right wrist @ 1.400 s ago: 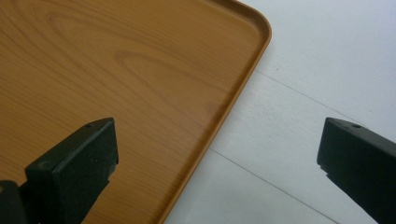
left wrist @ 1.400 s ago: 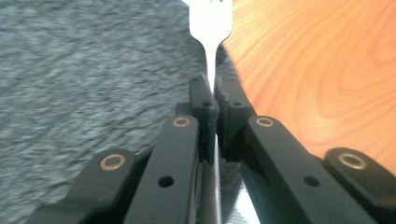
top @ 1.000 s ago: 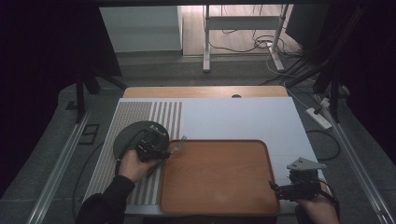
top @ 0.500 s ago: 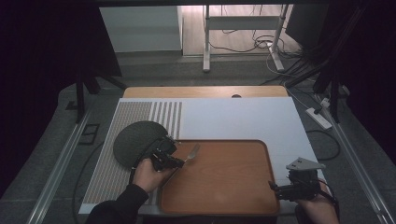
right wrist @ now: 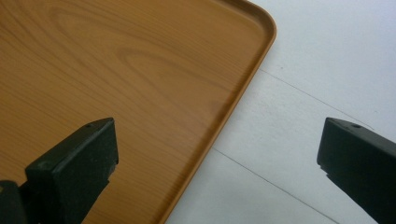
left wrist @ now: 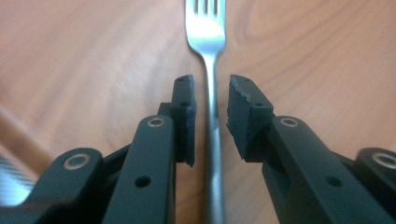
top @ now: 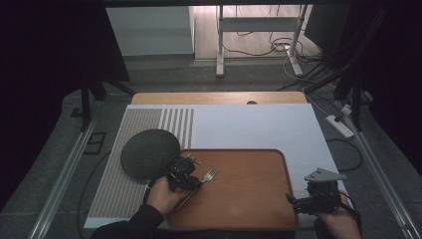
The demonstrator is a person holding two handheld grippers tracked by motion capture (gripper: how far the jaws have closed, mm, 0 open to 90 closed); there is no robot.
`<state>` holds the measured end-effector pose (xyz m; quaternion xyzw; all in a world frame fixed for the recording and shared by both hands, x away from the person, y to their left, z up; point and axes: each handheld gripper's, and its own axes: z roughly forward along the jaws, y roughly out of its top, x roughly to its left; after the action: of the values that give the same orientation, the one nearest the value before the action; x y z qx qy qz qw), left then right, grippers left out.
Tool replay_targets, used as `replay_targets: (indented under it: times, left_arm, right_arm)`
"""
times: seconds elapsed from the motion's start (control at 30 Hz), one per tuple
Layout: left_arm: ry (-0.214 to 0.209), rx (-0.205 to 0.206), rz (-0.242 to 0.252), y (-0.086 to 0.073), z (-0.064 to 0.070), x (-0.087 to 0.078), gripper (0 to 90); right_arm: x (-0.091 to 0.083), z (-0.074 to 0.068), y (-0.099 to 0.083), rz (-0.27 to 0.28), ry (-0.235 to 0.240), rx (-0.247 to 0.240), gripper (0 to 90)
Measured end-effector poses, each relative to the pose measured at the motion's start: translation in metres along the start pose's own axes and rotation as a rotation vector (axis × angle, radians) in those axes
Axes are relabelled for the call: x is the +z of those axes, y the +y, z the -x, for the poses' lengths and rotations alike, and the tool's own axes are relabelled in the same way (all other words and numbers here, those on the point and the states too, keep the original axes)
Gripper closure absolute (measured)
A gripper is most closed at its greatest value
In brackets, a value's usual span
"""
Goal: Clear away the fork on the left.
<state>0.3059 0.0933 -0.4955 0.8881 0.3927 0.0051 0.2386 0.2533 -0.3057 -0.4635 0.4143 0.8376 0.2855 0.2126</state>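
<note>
One fork (left wrist: 208, 56), metal, is lying on the wooden tray (top: 249, 199) near its left end, tines pointing away from the person and handle running back toward the tray's near-left edge. In the left gripper view the slim handle is passing straight down the middle between the two black jaws of the left hand-held gripper (left wrist: 211, 93), which are standing a little apart on either side of it, with a sliver of wood showing on each side; neither pad is visibly pressing the metal. The surface is looking smooth, polished and thin, the neck narrower than the head.

Risks, as judged:
- Handle being thin and slick, a closing pinch is likely to skid off or roll the fork sideways if the jaws are not centred on it.
- Fork lying flat on the tray, the pads may be scraping wood and closing above the handle instead of around it.
- Grip landing far behind the head, the tines may be drooping or swinging if lifted.
- Dark round plate (top: 149, 152) sitting just beside the left hand on the bench (top: 259, 124); a wide swing could be knocking it.

Second item: right hand-held gripper (top: 309, 203) is hovering at the tray's near-right corner, jaws spread wide and holding nothing.
</note>
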Motion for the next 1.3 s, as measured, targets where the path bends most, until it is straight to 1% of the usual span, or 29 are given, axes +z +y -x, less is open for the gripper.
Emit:
replay_targets:
  times: [0.03, 0.07, 0.1, 0.13, 0.17, 0.2, 0.23, 0.27, 0.33, 0.37, 0.43, 0.5, 0.53, 0.57, 0.67, 0.7, 0.73, 0.77, 0.8, 0.93, 1.0, 1.17, 1.23, 1.27, 1.3]
  left_arm:
    - [0.015, 0.018, 0.011, 0.001, 0.002, -0.002, 72.6]
    - [0.015, 0.018, 0.011, 0.001, 0.002, -0.002, 75.9]
    - [0.016, 0.036, 0.022, 0.003, 0.005, -0.002, 75.9]
    - [-0.013, 0.072, 0.017, 0.004, 0.009, 0.001, 81.3]
    - [-0.013, 0.072, 0.017, 0.004, 0.009, 0.001, 84.1]
    - [-0.036, 0.093, -0.013, 0.005, 0.012, 0.008, 86.8]
    - [-0.036, 0.093, -0.013, 0.005, 0.012, 0.008, 89.0]
    - [-0.033, 0.088, -0.046, 0.005, 0.011, 0.014, 89.0]
    - [-0.039, 0.074, -0.049, 0.004, 0.007, 0.016, 89.1]
    - [-0.033, 0.064, -0.051, 0.003, 0.005, 0.015, 89.1]
    - [-0.009, 0.052, -0.052, 0.002, 0.002, 0.014, 89.1]
    - [-0.014, 0.026, -0.052, 0.0, -0.004, 0.012, 89.1]
    - [-0.014, 0.026, -0.052, 0.0, -0.004, 0.012, 89.0]
    - [-0.016, 0.003, -0.048, -0.003, -0.01, 0.01, 89.1]
    - [-0.033, -0.04, -0.036, -0.008, -0.018, 0.007, 89.0]
    - [-0.033, -0.04, -0.036, -0.008, -0.018, 0.007, 89.0]
    - [-0.052, -0.059, -0.032, -0.011, -0.024, 0.006, 89.0]
    - [-0.052, -0.059, -0.032, -0.011, -0.024, 0.006, 89.0]
    - [-0.053, -0.074, -0.031, -0.013, -0.027, 0.004, 89.0]
    - [-0.043, -0.082, -0.034, -0.016, -0.031, 0.002, 89.0]
    - [-0.036, -0.099, -0.032, -0.019, -0.034, 0.001, 88.9]
    - [-0.026, -0.115, -0.026, -0.022, -0.038, -0.001, 88.0]
    - [-0.031, -0.118, -0.023, -0.023, -0.039, -0.001, 86.2]
    - [-0.043, -0.12, -0.017, -0.024, -0.04, -0.002, 84.5]
    - [-0.046, -0.121, -0.013, -0.024, -0.04, -0.002, 83.0]
  right_arm:
    - [0.0, 0.0, 0.0, -0.002, 0.0, -0.001, 0.0]
    - [0.0, 0.0, 0.0, -0.003, 0.0, -0.002, 0.0]
    - [0.0, 0.0, 0.0, -0.003, 0.0, -0.002, 0.0]
    - [0.0, 0.0, 0.0, -0.004, 0.0, -0.004, 0.0]
    - [0.0, 0.0, 0.0, -0.004, 0.0, -0.004, 0.0]
    - [0.0, -0.001, 0.0, -0.005, -0.001, -0.005, 0.0]
    - [0.0, -0.001, 0.0, -0.005, -0.001, -0.005, 0.0]
    - [0.0, 0.0, 0.0, -0.003, 0.0, -0.004, 0.0]
    - [0.0, 0.0, 0.0, -0.003, 0.001, -0.003, 0.0]
    - [0.0, 0.0, 0.0, -0.003, 0.001, -0.002, 0.0]
    - [0.0, 0.0, 0.0, -0.004, 0.002, -0.003, 0.0]
    - [0.0, 0.0, 0.0, -0.004, 0.002, -0.003, 0.0]
    - [0.0, 0.0, 0.0, -0.003, 0.003, -0.003, 0.0]
    - [0.0, 0.0, 0.0, -0.002, 0.002, -0.002, 0.0]
    - [0.0, 0.0, 0.0, -0.002, 0.002, -0.003, 0.0]
    - [0.0, 0.0, 0.0, -0.002, 0.002, -0.003, 0.0]
    - [0.0, 0.0, 0.0, -0.003, 0.002, -0.005, 0.0]
    - [0.0, 0.0, 0.0, -0.003, 0.002, -0.005, 0.0]
    - [0.0, 0.0, 0.0, -0.003, 0.002, -0.006, 0.0]
    - [0.0, 0.0, 0.0, -0.002, 0.003, -0.006, 0.0]
    - [0.0, 0.0, 0.0, -0.002, 0.003, -0.006, 0.0]
    - [0.0, -0.001, 0.0, -0.004, 0.008, -0.013, 0.0]
    - [0.0, -0.001, 0.0, -0.005, 0.008, -0.014, 0.0]
    - [0.0, -0.001, 0.0, -0.007, 0.007, -0.015, 0.0]
    - [0.0, -0.001, 0.0, -0.005, 0.008, -0.014, 0.0]
